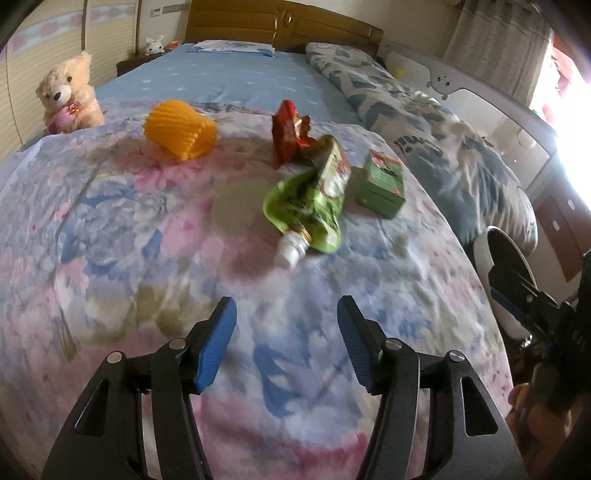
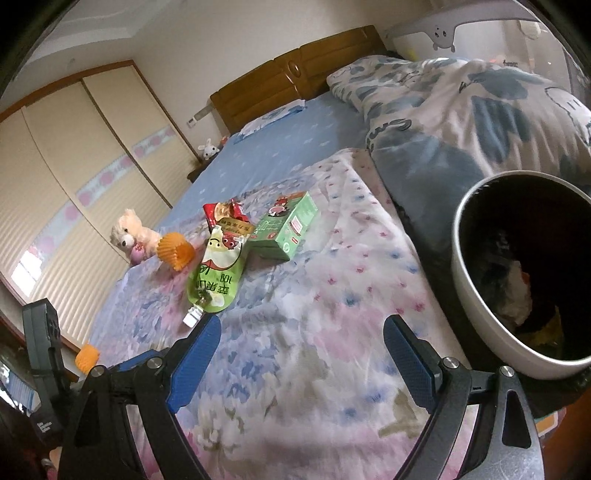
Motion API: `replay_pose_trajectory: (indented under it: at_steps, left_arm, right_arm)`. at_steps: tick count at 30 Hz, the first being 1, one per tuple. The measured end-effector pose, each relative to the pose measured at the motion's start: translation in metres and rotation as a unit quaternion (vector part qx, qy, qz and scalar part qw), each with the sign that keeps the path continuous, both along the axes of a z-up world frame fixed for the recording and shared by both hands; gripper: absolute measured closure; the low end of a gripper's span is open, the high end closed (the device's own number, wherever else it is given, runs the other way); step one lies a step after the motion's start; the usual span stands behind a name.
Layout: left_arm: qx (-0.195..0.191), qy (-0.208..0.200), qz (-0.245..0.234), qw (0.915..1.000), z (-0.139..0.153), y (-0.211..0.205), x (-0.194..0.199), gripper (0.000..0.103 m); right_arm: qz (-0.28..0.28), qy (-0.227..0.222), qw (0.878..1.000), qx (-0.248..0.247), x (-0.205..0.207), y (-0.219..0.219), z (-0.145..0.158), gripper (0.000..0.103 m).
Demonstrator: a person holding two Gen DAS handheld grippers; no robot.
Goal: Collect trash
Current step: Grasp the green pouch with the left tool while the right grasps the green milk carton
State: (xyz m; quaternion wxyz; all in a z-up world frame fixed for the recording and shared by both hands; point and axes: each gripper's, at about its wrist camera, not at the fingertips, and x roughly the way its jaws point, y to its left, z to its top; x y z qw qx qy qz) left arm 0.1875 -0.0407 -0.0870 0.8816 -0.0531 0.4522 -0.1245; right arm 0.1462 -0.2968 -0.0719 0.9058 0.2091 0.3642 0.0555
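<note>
Trash lies on the floral blanket (image 1: 129, 229): a green spouted pouch (image 1: 314, 195) (image 2: 218, 280), a green carton (image 1: 382, 181) (image 2: 288, 229), a red wrapper (image 1: 290, 131) (image 2: 225, 214) and an orange foam fruit net (image 1: 181, 131) (image 2: 175, 249). My left gripper (image 1: 286, 314) is open and empty, hovering short of the pouch. My right gripper (image 2: 301, 332) is open and empty, between the pouch and a white trash bin (image 2: 476, 295) with a dark liner and trash inside. The bin's rim also shows in the left wrist view (image 1: 484, 254).
A teddy bear (image 1: 68, 96) (image 2: 133, 232) sits at the blanket's far left edge. A rolled patterned quilt (image 1: 424, 122) (image 2: 461, 110) lies along the right side. A wooden headboard (image 1: 280, 22) stands at the back. Another orange net (image 2: 88, 357) sits low at the left.
</note>
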Motion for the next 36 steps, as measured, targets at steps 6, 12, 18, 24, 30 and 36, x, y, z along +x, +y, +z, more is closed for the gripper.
replay_pose_trajectory:
  at_steps: [6, 12, 18, 24, 30, 36]
  left_arm:
    - [0.000, 0.005, -0.005, 1.0000, -0.001, -0.002, 0.036, 0.037]
    - [-0.005, 0.012, -0.023, 0.9997, -0.005, -0.012, 0.069, 0.032]
    - [-0.006, 0.013, -0.041, 0.9991, -0.015, -0.021, 0.087, 0.057]
    - [-0.014, 0.001, -0.042, 0.9990, -0.012, -0.009, 0.077, 0.066]
    - [-0.030, 0.007, -0.011, 0.9995, -0.012, 0.020, 0.053, 0.067]
    - [-0.020, 0.008, -0.006, 0.9998, -0.009, 0.025, 0.041, 0.064]
  right_arm:
    - [0.002, 0.004, 1.000, 0.002, 0.019, 0.004, -0.003, 0.012]
    - [0.006, 0.010, 1.000, 0.002, 0.040, 0.009, -0.006, 0.012]
    - [0.010, 0.015, 1.000, 0.002, 0.061, 0.015, -0.008, 0.012]
    - [0.014, 0.017, 1.000, 0.002, 0.084, 0.025, -0.010, 0.012]
    - [0.018, 0.024, 0.999, -0.010, 0.116, 0.039, -0.018, 0.012]
    - [0.007, 0.044, 0.998, -0.039, 0.147, 0.047, -0.026, 0.013]
